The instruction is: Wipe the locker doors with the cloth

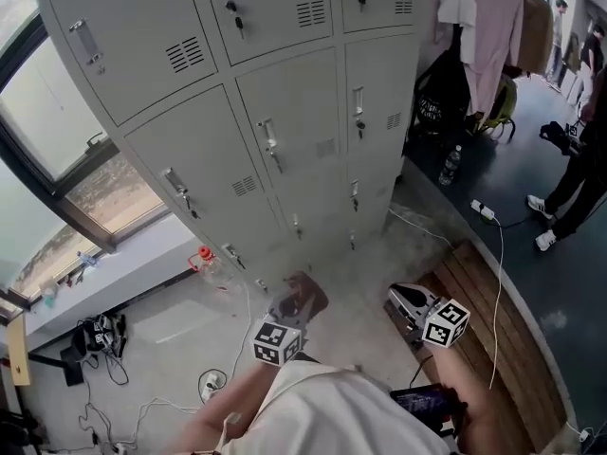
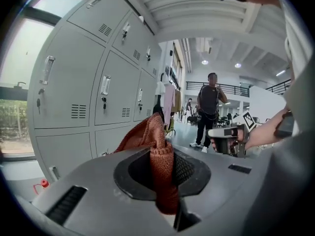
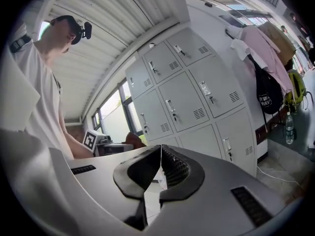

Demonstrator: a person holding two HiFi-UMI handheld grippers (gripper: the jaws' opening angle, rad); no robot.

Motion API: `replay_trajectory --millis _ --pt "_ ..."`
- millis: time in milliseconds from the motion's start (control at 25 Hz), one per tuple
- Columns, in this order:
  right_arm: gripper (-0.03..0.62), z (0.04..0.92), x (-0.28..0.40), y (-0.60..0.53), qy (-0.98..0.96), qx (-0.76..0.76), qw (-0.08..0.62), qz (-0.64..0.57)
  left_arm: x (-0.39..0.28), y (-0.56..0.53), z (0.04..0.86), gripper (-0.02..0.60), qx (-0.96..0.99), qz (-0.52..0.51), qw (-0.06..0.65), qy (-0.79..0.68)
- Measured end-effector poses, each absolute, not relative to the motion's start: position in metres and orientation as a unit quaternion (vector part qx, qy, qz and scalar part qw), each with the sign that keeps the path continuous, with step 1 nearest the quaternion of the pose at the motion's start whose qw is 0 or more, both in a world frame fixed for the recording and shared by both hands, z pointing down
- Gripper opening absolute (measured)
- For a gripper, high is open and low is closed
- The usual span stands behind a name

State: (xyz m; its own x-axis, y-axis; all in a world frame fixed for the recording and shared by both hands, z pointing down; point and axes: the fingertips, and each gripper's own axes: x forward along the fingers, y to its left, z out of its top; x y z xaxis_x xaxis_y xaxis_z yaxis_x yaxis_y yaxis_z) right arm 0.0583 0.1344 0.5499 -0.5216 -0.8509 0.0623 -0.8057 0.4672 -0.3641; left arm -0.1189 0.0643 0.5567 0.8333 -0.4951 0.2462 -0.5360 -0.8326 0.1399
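Observation:
A rust-orange knitted cloth [image 2: 157, 156] is pinched between the jaws of my left gripper [image 2: 162, 168]; the cloth [image 1: 302, 299] also shows in the head view at the tip of the left gripper [image 1: 296, 303], held low and a short way out from the grey locker doors [image 1: 285, 150]. My right gripper [image 1: 406, 299] hangs beside it to the right, its jaws pressed together with nothing between them [image 3: 160, 168]. The lockers [image 3: 197, 102] rise ahead of both grippers, and neither touches them.
A clothes rack with shirts [image 1: 493, 27] and a black bag stands right of the lockers. A person [image 1: 579, 188] stands at the far right by a water bottle [image 1: 450, 167] and power strip [image 1: 483, 210]. Cables [image 1: 104, 339] lie at left under the window ledge. A wooden pallet [image 1: 493, 320] lies underfoot.

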Motion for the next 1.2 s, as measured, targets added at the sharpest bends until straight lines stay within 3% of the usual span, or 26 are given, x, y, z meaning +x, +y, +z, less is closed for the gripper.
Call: replay_trajectory --millis 320,800,1200 --pt "0.017 0.567 0.092 0.108 0.848 -0.488 0.076 -0.194 -0.091 0.030 0.554 0.038 0.949 0.107 0.097 -0.280" --pt "0.017 0.552 0.147 0.015 0.843 -0.503 0.023 -0.190 -0.019 -0.061 0.547 0.037 0.963 0.071 0.108 -0.237" --pt "0.017 0.535 0.137 -0.076 0.873 -0.458 0.004 -0.170 -0.035 -0.118 0.521 0.037 0.961 0.030 0.106 -0.255"
